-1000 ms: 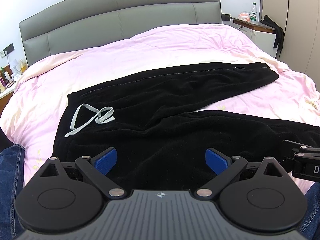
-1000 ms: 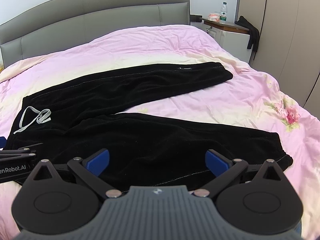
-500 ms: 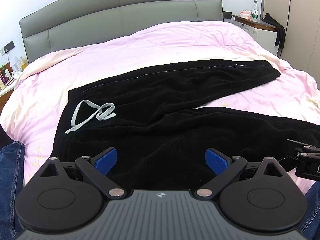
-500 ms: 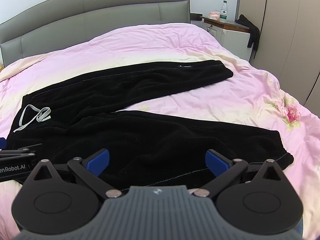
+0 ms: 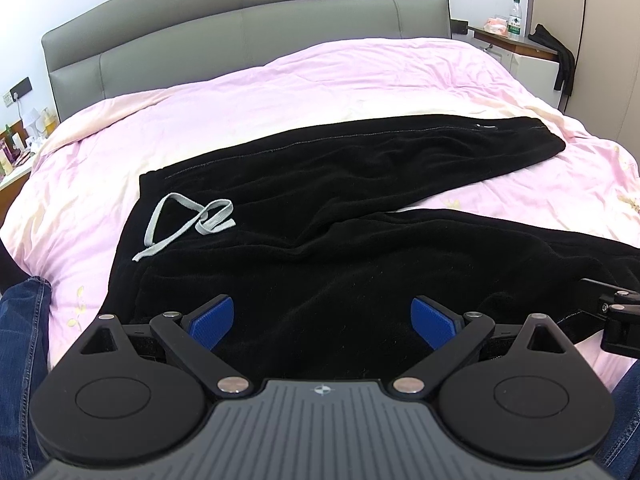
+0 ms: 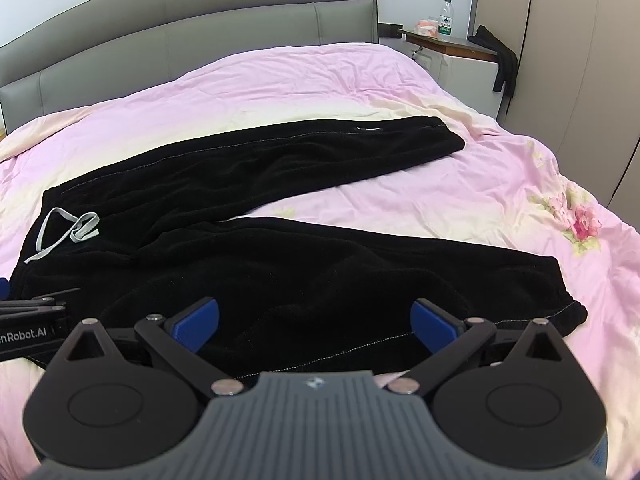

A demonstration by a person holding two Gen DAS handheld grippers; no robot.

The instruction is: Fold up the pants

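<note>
Over the last second my two tongs have barely shifted: both views have crept slightly forward and upward over the bed, and the black fleece pants (image 5: 340, 216) lie exactly as they did.

My left tongs (image 5: 322, 322) hang wide open, blue pads empty, just above the seat of the pants near the waistband. My right tongs (image 6: 314, 320) are equally wide open and empty, over the near leg, close to its lower seam. Each pair shows at the edge of the other's view, so they sit side by side, near one another.

The pants are spread flat on the pink quilted bedcover (image 6: 460, 184), waistband away to my left, legs splayed in a V to my right. The far leg (image 6: 320, 148) runs well ahead of both tongs; the near leg (image 6: 400, 276) lies directly below them, its cuff off to the right of my right tongs. A grey flat drawstring (image 5: 188, 220) lies loose on the waist, ahead and left of my left tongs.

I judge the cloth soft, thick and limp, light enough to lift but sure to sag and drag, with a nap that should grip the pads rather than slip. The sensible holds are the near edge: the waistband corner for my left, the near cuff for my right, pinching both layers, then carrying that leg over onto the far one.
</note>
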